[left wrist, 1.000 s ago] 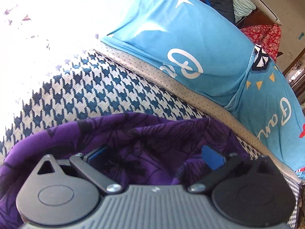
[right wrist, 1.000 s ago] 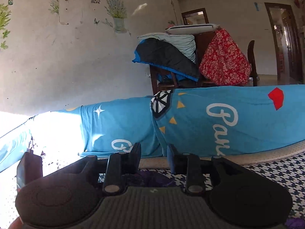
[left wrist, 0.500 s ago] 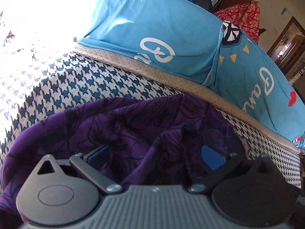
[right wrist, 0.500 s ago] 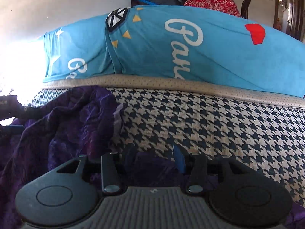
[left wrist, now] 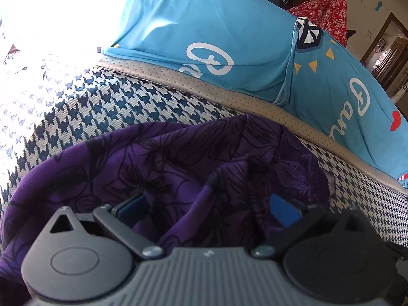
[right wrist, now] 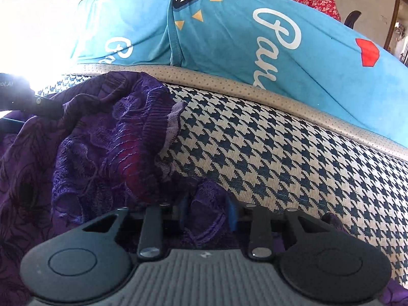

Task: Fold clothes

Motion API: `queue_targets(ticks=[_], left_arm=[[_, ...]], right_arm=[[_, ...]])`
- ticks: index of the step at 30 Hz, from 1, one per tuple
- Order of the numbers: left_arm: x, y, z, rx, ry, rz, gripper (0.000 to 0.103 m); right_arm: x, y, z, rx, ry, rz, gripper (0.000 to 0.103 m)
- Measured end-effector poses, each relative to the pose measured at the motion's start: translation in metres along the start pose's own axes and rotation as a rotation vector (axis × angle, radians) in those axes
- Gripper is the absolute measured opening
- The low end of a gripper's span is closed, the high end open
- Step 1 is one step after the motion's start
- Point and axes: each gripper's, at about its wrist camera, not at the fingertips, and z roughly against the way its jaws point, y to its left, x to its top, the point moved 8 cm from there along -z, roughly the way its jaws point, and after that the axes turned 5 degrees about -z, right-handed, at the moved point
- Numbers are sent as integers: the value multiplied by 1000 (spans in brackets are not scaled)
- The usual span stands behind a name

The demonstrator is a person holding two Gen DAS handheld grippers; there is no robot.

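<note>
since a second ago the right hand-held gripper (right wrist: 207, 210) has dropped from facing the far wall to pointing down at the purple garment (right wrist: 102, 148), and the garment is now bunching up higher in the left wrist view

the garment is lying crumpled on the houndstooth bed cover (right wrist: 280, 153), near the long blue pillows (right wrist: 255, 38) that are running along the far edge

the right hand-held gripper's jaws are closing, standing narrowly apart, with a lacy fold of the purple garment sitting between the blue pads (right wrist: 231, 210); whether the pads are already pressing on it cannot be told

the left hand-held gripper (left wrist: 204, 206) is standing wide open, its blue pads (left wrist: 281, 210) well apart, with purple cloth (left wrist: 178, 168) heaped in the gap between them but not pinched

in the right wrist view the left hand-held gripper's dark finger (right wrist: 38, 103) is poking into the cloth at the left edge
</note>
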Motion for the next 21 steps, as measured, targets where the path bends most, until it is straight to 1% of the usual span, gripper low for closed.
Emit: queue_targets(ticks=[1,2,3,6,9,13,15,17,18,20,21], left_arm=[[0,0,0,2,1,0,103],[0,1,0,4,2,0,103],[-1,1,-1,6,3,0,103],[-1,1,-1,12,6,0,103],[-3,1,-2,19,8,-5,103],[-6,-1,-2,28,7,-31,103],[-8,-4,-3,29,11,-43,103],[-10,-5,-5,29,19,-54,103],[-12,-6,-5,31,22,-62,103],[-14,-8,-6,36,28,-75,103],[-14,-8,-6,38,29,-76,103]], right_arm=[[1,-2,0,-5,-5,-4,17],[3,-3,1,-11,-17,-11,11],[6,-5,2,-18,-31,-20,8],[18,-14,10,-65,-95,-76,8],[33,-30,20,-144,-174,-161,7],[47,-56,38,-275,-289,-289,7],[55,-65,49,-349,-351,-324,7],[58,-76,58,-399,-392,-387,7],[56,-81,55,-401,-381,-417,7],[51,-93,45,-389,-334,-473,7],[47,-97,39,-396,-298,-493,7]])
